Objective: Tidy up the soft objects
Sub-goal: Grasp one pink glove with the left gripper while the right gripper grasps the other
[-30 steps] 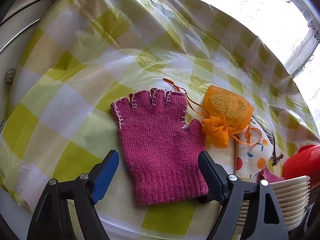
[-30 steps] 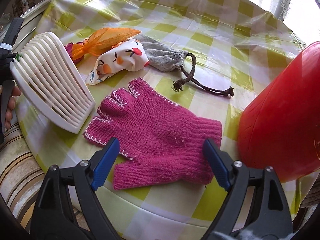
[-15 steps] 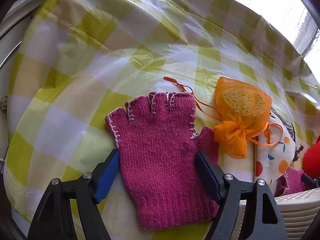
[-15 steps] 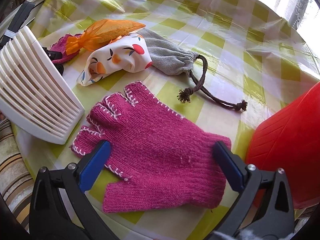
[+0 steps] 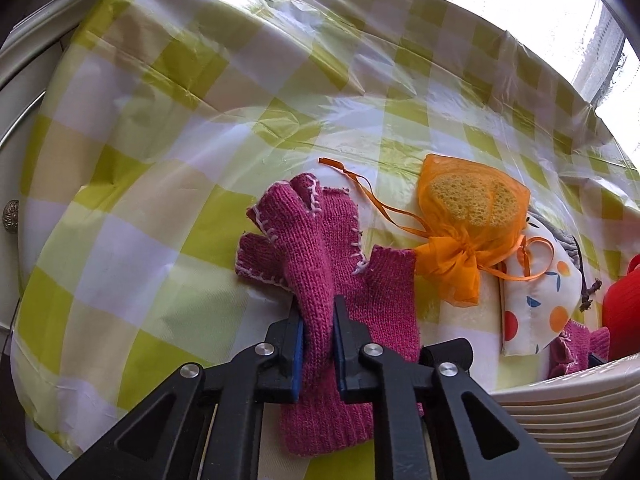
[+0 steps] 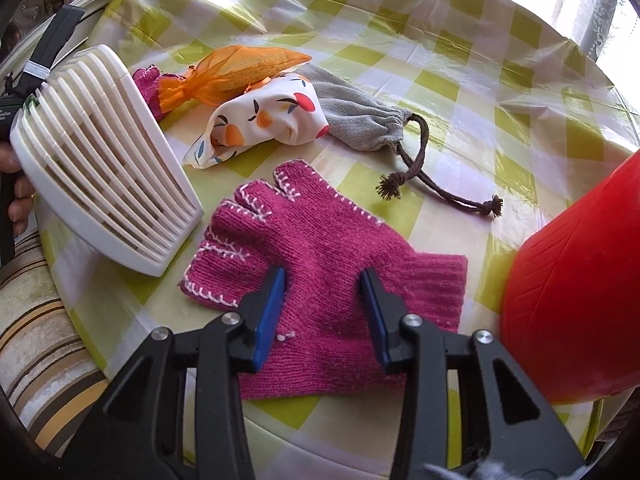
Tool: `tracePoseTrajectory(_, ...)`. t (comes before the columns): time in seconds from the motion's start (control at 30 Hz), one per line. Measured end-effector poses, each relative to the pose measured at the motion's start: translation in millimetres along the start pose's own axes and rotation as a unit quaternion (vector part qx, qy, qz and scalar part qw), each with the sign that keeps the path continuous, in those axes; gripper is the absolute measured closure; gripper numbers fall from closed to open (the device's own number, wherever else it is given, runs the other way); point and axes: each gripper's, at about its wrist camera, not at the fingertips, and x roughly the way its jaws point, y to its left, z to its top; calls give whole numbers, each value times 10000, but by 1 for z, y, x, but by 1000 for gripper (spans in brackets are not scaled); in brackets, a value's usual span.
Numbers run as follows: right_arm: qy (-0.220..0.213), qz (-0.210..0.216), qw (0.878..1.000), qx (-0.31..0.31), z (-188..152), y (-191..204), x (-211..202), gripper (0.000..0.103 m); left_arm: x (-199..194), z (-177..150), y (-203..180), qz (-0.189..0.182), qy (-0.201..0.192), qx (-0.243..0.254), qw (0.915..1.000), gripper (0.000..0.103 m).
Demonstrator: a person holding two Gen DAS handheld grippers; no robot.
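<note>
Since earlier: both my grippers have narrowed onto the pink gloves.
Left glove (image 5: 328, 304): near centre of the checked tablecloth (image 5: 160, 140), bunched into a ridge.
Left gripper (image 5: 318, 344): jaws closing, pinching that ridge.
Right glove (image 6: 332, 264): flat, near edge, between white basket (image 6: 100, 160) and red container (image 6: 580, 300).
Right gripper (image 6: 324, 308): jaws closing, glove between the pads, not visibly gripped.
Risk: thin knit may slip free on lifting; the orange ribbon could snag.
Count: two gloves, one orange mesh pouch (image 5: 472, 216), one printed pouch (image 6: 264, 120), one grey drawstring bag (image 6: 360, 120).
</note>
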Motion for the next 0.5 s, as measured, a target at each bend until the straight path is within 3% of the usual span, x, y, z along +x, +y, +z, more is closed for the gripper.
tracePoseTrajectory(0.1, -27, 93, 9999, 86, -1, 1, -1, 72, -4, -3, 3, -32, -39, -43, 10000, 91)
tracePoseTrajectory(0.17, -51, 181, 9997, 185, -3, 0, -3, 87, -8, -5, 6, -53, -80, -91, 9999, 91)
tracePoseTrajectory(0.5, -331, 524, 9951, 776, -15, -16, -27, 90, -31, -15, 17, -167, -317, -291, 9989, 92)
